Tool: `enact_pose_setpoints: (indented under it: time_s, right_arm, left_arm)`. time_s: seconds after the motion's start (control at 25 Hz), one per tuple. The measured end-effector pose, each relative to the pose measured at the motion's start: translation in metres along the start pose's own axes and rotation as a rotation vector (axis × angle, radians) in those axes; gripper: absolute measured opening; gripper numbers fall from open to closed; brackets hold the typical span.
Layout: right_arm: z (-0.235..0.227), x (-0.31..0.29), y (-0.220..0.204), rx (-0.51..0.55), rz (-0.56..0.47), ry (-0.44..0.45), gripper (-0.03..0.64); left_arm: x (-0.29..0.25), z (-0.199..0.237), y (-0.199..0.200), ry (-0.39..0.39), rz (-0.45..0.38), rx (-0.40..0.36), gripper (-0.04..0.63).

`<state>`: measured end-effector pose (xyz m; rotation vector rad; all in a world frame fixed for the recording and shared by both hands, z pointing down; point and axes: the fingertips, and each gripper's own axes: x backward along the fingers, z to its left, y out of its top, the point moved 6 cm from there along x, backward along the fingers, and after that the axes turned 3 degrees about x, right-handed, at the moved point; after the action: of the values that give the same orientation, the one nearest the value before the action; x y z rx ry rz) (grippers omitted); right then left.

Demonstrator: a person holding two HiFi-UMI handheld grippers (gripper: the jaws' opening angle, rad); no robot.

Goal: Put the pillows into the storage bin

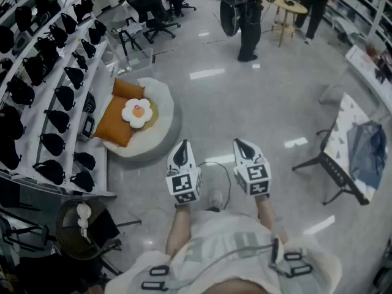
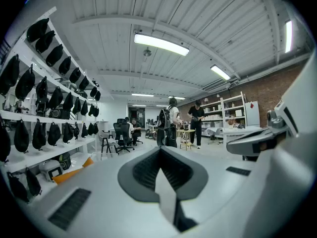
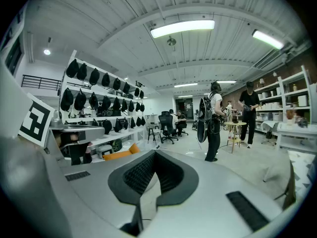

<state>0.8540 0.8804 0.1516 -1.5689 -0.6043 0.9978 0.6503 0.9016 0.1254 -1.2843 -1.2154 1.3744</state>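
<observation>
Two grippers side by side, left gripper (image 1: 182, 150) and right gripper (image 1: 242, 146) both closed, empty, orange pillows (image 1: 113, 122) and flower pillow (image 1: 137, 112) on round white cushion (image 1: 162, 135)

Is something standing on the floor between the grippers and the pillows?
Nothing visible does. Only bare floor lies between the left gripper, the right gripper and the pillows on the round white cushion.

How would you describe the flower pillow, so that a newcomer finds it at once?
Look at the white shelves of black bags on the left. At their foot lies a round white floor cushion with orange pillows on it. The flower pillow rests on these: it alone is white and petal-shaped, with an orange centre.
</observation>
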Motion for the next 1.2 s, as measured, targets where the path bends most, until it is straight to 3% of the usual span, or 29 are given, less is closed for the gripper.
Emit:
enact_pose_setpoints:
  time_s: [0.6,0.76,0.88,1.2]
  right_arm:
    - [-0.011,-0.026,0.003,-0.092,-0.026,0.038,0.008]
    - [-0.008,-0.048,0.009,-0.053,-0.011,0.036,0.008]
    - [-0.012,-0.064,0.011,-0.053,-0.005,-0.002,0.008]
    - [-0.016,-0.09,-0.002,-0.051,0.057,-0.065,0.008]
  left_arm:
    - [-0.027,0.01,-0.007,-0.014,0.025,0.023,0.008]
    - [-0.049,0.024,-0.007,-0.11,0.028,-0.011,0.008]
    - [-0.066,0.033,-0.008,-0.127,0.029,-0.048,0.008]
    - [-0.111,0.065,0.001,-0.113,0.009,0.042,0.008]
